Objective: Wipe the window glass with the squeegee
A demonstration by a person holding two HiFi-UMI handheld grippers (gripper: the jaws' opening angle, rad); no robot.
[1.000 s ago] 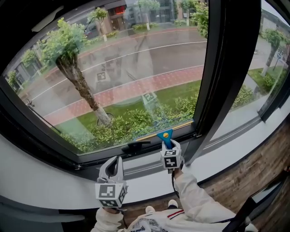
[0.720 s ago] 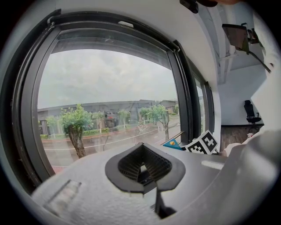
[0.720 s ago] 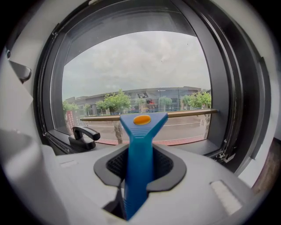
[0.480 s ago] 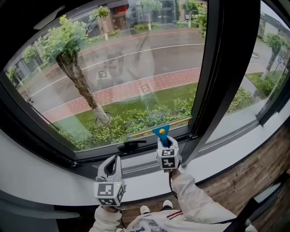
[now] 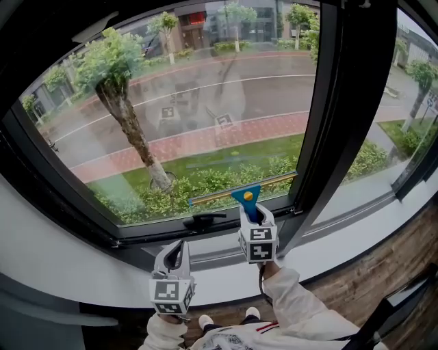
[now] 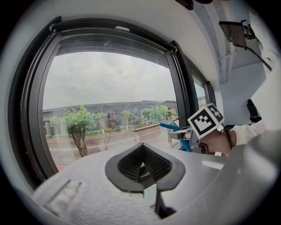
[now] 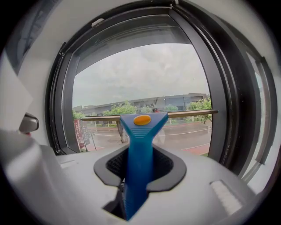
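Your squeegee [image 7: 139, 145] loses the lower end of its handle between the fingers of the right gripper [image 7: 139, 165], so you cannot tell how far down it runs. In your head view the marker cube [image 5: 259, 243] covers that same stretch, and whether the blade's rubber lies on the glass [image 5: 205, 102] cannot be judged. In the left gripper [image 6: 142, 166] view, the right gripper hides all but bits of the squeegee's blue head. In your head view your hands are all but hidden beneath the grippers, and the bottom edge cuts your right sleeve [image 5: 295, 302]. The window frame [image 5: 349, 102] runs off the top. The buildings [image 5: 205, 20] beyond are too small and reflection-smeared to read
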